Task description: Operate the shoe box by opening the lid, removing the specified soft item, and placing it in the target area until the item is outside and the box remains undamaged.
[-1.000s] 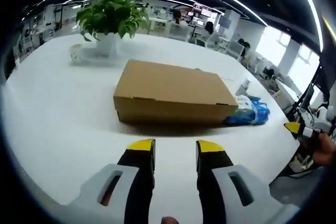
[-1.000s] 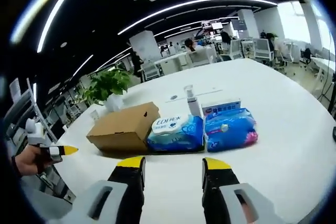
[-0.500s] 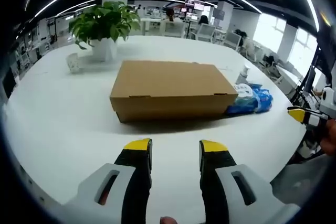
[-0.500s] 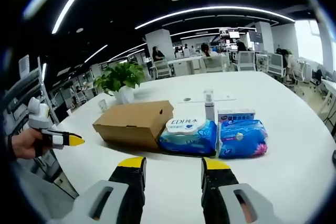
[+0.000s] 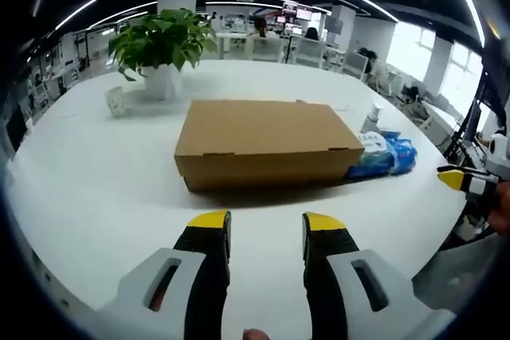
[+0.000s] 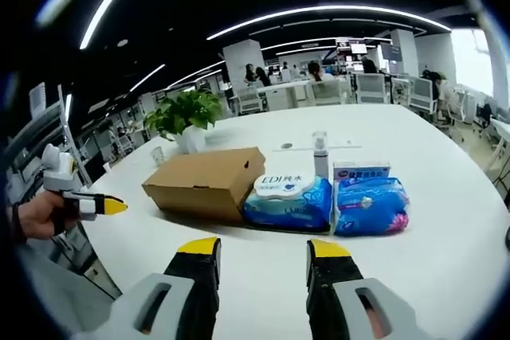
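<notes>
A brown box sits shut on the white table, with a blue pack touching its end. A plant stands behind. The left gripper and the right gripper both hang above the table, jaws spread apart, holding nothing.

The closed shoe box hides its contents and most of the blue wipes pack behind it, whose label print is too small to read.

Matt cardboard shoe box, glossy table
</notes>
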`<state>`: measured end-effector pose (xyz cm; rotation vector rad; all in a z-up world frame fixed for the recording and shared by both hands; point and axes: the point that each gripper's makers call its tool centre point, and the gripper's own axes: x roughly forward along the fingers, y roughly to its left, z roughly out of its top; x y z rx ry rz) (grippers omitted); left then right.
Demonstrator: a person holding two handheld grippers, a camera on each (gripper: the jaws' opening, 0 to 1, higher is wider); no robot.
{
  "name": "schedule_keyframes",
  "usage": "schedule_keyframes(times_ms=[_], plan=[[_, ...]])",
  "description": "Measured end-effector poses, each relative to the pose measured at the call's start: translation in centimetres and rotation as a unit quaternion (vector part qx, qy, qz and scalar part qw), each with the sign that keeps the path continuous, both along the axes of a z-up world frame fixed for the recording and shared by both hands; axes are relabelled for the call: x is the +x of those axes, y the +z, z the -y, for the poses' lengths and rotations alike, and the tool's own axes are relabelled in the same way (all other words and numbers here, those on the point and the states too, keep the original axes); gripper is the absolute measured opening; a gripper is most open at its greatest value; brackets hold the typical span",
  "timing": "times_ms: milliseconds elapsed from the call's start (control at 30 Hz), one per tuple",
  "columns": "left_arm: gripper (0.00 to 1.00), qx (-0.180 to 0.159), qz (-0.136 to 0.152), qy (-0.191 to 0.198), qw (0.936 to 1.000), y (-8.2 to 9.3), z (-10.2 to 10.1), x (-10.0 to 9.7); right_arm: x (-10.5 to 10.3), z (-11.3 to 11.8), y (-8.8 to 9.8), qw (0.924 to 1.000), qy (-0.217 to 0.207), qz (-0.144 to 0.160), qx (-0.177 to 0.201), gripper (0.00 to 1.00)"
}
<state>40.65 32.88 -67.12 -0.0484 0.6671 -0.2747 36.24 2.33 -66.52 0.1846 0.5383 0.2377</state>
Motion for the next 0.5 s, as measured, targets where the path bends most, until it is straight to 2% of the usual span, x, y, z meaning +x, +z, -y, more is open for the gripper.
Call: schedule_keyframes(times_ms=[100, 500], plan=[[0.34, 0.0, 0.002, 0.002, 1.0, 0.03, -0.02, -0.04, -0.2, 0.25, -0.56, 0.9998, -0.011, -0.011, 0.01, 0.4], [0.34, -0.003, 0.008, 0.0, 1.0, 0.21, 0.09, 0.11, 0.06, -0.09, -0.22, 1.0, -0.003, -0.003, 0.006, 0.4]])
